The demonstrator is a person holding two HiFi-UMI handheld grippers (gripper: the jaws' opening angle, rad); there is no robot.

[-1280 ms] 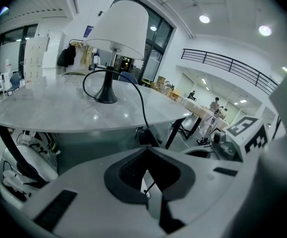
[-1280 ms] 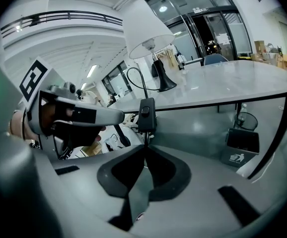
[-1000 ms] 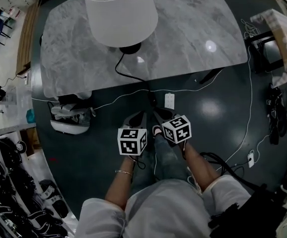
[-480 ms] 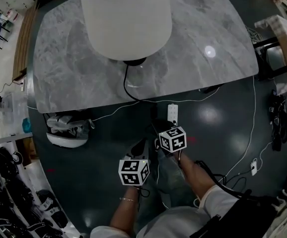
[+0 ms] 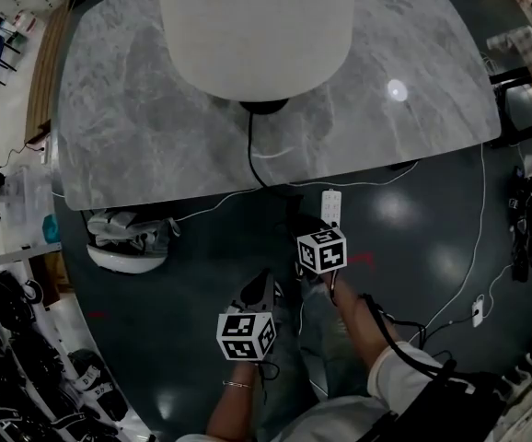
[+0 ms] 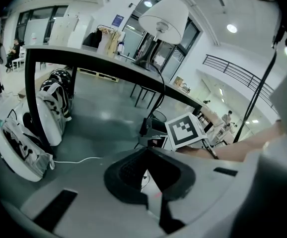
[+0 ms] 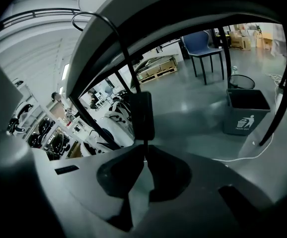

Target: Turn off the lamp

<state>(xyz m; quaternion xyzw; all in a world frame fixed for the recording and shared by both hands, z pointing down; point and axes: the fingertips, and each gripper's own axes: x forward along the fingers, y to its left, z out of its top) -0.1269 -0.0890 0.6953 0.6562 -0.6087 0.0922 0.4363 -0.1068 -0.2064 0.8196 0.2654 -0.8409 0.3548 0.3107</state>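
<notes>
Lamp with white drum shade (image 5: 255, 26) stands on grey marble table (image 5: 128, 118), its black cord (image 5: 250, 145) trailing over the near edge. The left gripper (image 6: 146, 151) has jaws together, empty, lower than the tabletop. The right gripper (image 7: 144, 158) has jaws closed, tips just under hanging black rectangular inline switch (image 7: 143, 115)

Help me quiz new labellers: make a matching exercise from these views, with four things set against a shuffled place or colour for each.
Things:
1. lamp
2. lamp cord
3. power strip
4. chair

Descriptions:
A. blue
B. white, flat on the floor
C. stands on the marble table
D. black, trails over the table's edge

Pairs: 1-C; 2-D; 3-B; 4-A
</notes>
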